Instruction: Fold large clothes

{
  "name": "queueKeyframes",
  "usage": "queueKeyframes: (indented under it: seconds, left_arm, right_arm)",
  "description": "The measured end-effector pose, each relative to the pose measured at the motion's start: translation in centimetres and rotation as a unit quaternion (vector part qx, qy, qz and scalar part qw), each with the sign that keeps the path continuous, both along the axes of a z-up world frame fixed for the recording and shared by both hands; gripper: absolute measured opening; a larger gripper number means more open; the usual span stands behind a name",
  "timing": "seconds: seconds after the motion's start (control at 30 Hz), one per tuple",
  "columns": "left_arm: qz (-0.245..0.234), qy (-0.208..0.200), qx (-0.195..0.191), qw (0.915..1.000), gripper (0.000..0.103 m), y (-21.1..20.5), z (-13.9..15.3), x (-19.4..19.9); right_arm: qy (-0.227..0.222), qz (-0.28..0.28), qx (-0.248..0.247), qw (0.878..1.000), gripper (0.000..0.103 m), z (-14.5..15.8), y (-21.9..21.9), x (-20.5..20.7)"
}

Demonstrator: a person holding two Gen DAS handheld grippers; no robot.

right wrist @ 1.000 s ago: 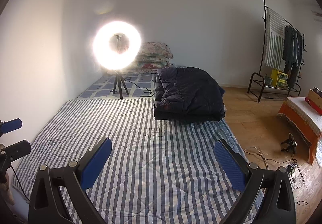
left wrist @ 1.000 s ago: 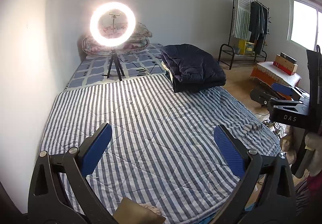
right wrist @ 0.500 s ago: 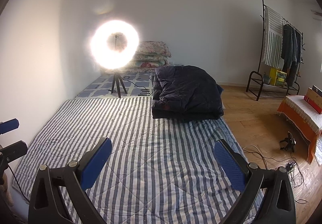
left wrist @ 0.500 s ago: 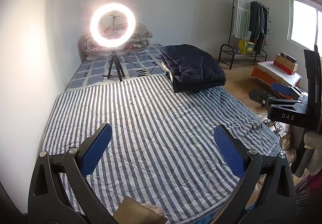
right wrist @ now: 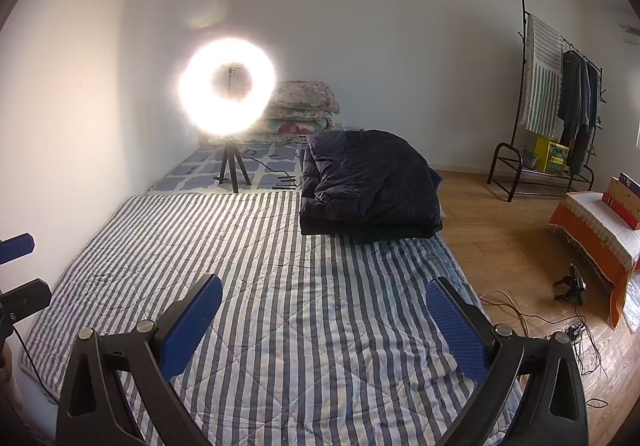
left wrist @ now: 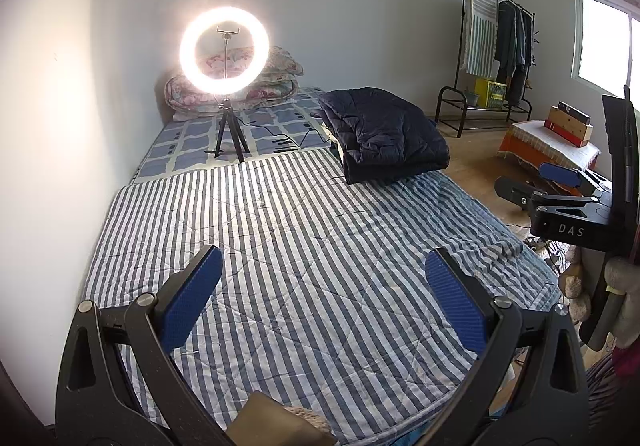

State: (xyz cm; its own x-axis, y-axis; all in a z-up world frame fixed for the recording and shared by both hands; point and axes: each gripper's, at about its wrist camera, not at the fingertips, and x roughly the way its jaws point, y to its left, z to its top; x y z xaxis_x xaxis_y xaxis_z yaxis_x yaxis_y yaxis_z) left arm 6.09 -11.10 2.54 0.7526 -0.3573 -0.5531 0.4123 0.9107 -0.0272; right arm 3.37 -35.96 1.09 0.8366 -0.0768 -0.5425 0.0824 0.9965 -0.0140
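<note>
Hovering over the striped quilt [left wrist: 304, 258], the left gripper [left wrist: 324, 294] had its blue pads [left wrist: 192, 298] spread wide with nothing between them. The right gripper [right wrist: 324, 310] was likewise agape and empty above the same quilt [right wrist: 280, 286]; its side also showed at the right edge of the left view. A dark padded coat [right wrist: 372, 185], folded into a bundle, lay on the far right part of the bed, well apart from both grippers [left wrist: 384, 133]. A lit ring light [left wrist: 223, 49] stood on a tripod farther back, left of the coat, with floral bedding [right wrist: 304, 109] stacked behind it against the wall. A clothes rack [right wrist: 560, 101] stood on the wood floor [right wrist: 500, 238] to the right.
</note>
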Motion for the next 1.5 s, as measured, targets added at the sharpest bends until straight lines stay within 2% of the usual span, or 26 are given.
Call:
queueKeyframes:
  seconds: [1.5]
  left_arm:
    - [0.003, -0.003, 0.003, 1.0000, 0.103, 0.31, 0.05, 0.28]
  right_arm:
    - [0.002, 0.000, -0.005, 1.000, 0.103, -0.44, -0.42, -0.31]
